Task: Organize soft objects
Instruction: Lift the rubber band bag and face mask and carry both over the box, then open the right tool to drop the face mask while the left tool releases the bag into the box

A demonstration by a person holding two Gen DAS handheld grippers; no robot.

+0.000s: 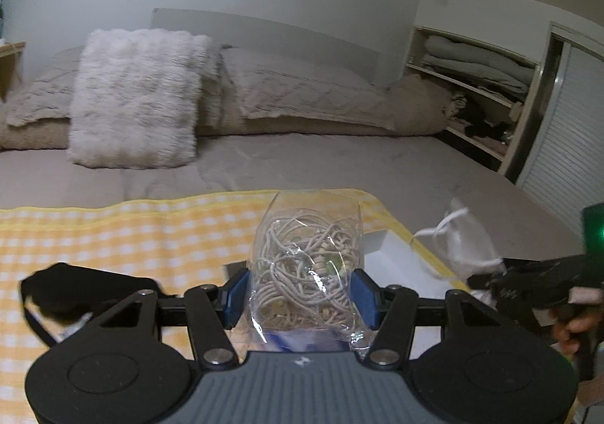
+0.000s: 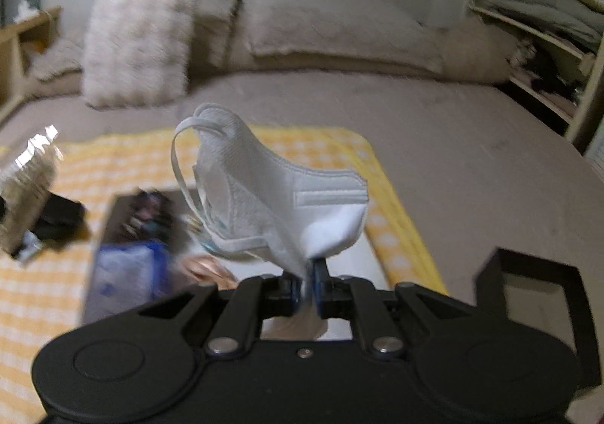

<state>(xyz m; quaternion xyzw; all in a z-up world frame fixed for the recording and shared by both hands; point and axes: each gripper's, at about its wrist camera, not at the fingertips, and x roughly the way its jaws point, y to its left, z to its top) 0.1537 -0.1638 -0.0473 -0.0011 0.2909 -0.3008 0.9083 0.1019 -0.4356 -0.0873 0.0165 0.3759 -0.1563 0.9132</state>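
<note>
The left gripper (image 1: 302, 293) has its two blue pads (image 1: 237, 295) pressed against the sides of a clear plastic bag (image 1: 307, 265) stuffed with pale tangled cord, so the bag stands upright between the fingers and rises above their tips. The right gripper (image 2: 306, 286) is pinched nearly closed on the lower corner of a white face mask (image 2: 279, 193); the mask fans up and out past the fingertips, its ear loop (image 2: 180, 156) curling off to the left of them.

Below and ahead of both sets of fingers lies a yellow checked cloth (image 1: 124, 231) spread on a grey bed (image 1: 339, 159). Just under the right fingers, on that cloth, sits a white tray (image 2: 362, 261) with a blue packet (image 2: 124, 273) and some blurred items in it. From the left wrist view, the mask (image 1: 462, 241) hangs off to the right of the left fingers, with the white tray (image 1: 389, 250) between bag and mask. A black eye mask (image 1: 79, 286) rests on the cloth to the left of the left fingers.

Well beyond the fingertips, a fluffy white cushion (image 1: 137, 95) leans against beige pillows (image 1: 302, 84) at the head of the bed, and open shelves (image 1: 487, 84) with folded bedding stand to the far right.
</note>
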